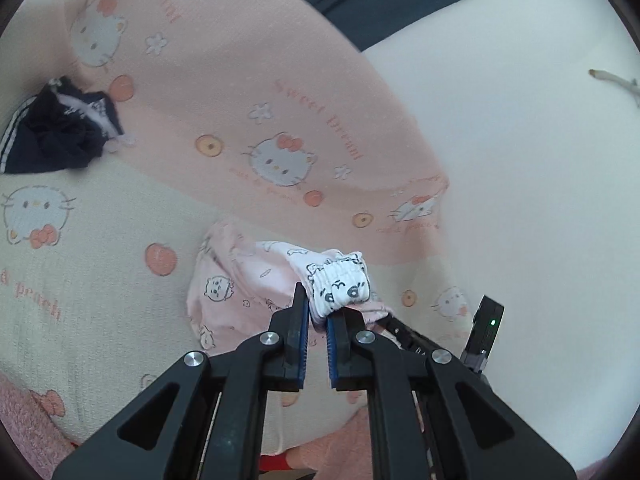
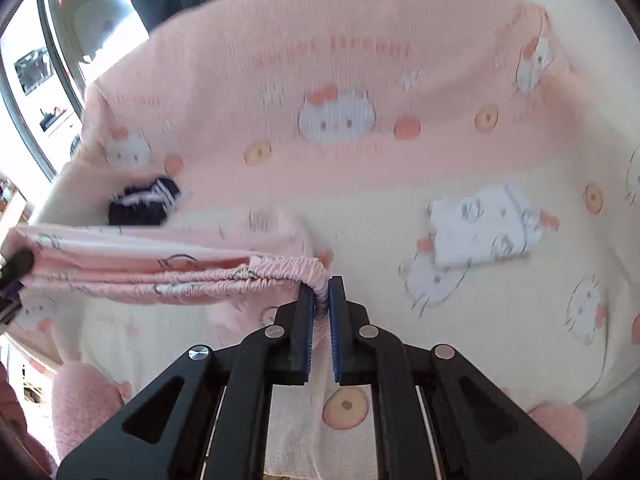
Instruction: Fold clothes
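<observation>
A pink garment printed with small bears (image 1: 240, 280) hangs stretched between my two grippers above the bed. My left gripper (image 1: 318, 314) is shut on its white, gathered elastic edge. In the right wrist view the pink garment (image 2: 140, 260) runs as a taut folded band to the left edge, where the left gripper (image 2: 14, 268) shows as a dark tip. My right gripper (image 2: 321, 296) is shut on the pink elastic band at the garment's near end. The rest of the garment sags below the band.
A pink and cream bed cover with cartoon cats (image 2: 400, 152) lies under everything. On it sit a folded white and blue garment (image 2: 484, 228) at the right and a crumpled navy garment with white stripes (image 1: 56, 132) (image 2: 140, 204). A white wall (image 1: 540, 140) is on the right.
</observation>
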A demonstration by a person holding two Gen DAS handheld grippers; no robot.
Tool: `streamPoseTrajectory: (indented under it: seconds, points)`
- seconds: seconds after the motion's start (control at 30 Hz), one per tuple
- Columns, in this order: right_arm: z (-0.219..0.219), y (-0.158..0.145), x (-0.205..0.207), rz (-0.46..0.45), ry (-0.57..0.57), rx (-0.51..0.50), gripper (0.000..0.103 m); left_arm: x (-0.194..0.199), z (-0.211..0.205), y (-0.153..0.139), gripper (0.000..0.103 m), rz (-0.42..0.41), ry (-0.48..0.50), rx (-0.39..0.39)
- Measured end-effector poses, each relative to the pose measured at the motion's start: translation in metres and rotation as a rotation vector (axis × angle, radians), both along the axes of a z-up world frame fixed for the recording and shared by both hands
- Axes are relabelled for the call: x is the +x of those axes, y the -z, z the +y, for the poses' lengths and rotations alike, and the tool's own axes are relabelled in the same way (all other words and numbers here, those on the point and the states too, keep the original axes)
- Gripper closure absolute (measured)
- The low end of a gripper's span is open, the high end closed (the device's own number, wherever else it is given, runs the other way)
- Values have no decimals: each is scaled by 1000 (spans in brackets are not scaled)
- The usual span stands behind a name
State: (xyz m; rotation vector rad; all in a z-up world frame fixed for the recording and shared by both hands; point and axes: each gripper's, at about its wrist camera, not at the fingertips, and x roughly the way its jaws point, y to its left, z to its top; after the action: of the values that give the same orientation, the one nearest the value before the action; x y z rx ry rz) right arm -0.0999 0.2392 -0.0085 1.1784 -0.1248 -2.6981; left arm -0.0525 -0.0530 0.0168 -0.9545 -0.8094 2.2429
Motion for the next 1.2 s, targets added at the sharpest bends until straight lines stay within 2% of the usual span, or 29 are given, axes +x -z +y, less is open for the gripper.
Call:
streamPoseTrajectory:
  seconds: [0.1, 0.17, 0.23, 0.33, 0.4, 0.43, 0.5, 0.6, 0.67, 0.7, 0.77, 0.87, 0.93, 0.97, 1.1, 1.2]
  points:
    - [-8, -88, 7, 201, -31, 69, 97, 14, 16, -47, 95, 99, 59, 5]
    - [-13, -121, 8, 251, -61, 80, 97, 12, 18, -61, 95, 86, 54, 18]
    - [-8, -127, -3, 245, -70, 99, 97, -4, 14, -53, 95, 21, 43, 47]
    - [1, -107, -36, 166, -61, 168, 97, -44, 10, -1, 95, -153, 31, 62]
    - [9, -85, -64, 86, -67, 183, 98, -72, 18, 26, 95, -236, 81, 20]
    - [15, -80, -78, 62, -58, 180, 99, -82, 24, 28, 95, -237, 107, -20]
    - [26, -91, -98, 67, -40, 160, 100, -99, 40, 7, 95, -162, 150, -63]
    - [30, -129, -118, 99, -42, 96, 100, -119, 56, -49, 95, -16, 183, -116]
    - [27, -148, -126, 94, -65, 58, 99, -128, 61, -71, 95, -13, 173, -146]
    - [20, -147, -124, 80, -91, 52, 98, -124, 66, -73, 95, -2, 186, -164]
    - [3, -133, -120, 41, -145, 58, 97, -111, 76, -75, 95, 27, 221, -202]
    - [-23, -78, -111, -98, -205, 23, 80, -95, 85, -65, 95, 32, 255, -260]
    - [-39, -41, -107, -196, -239, -11, 69, -84, 77, -49, 95, 10, 256, -258]
    - [-44, -25, -105, -240, -247, -30, 60, -76, 70, -41, 95, 0, 254, -250]
    - [-56, 34, -88, -332, -249, 16, 58, -46, 33, -3, 95, -70, 219, -215]
    - [-49, 58, -84, -370, -194, 1, 53, -33, 8, 29, 95, -141, 172, -200]
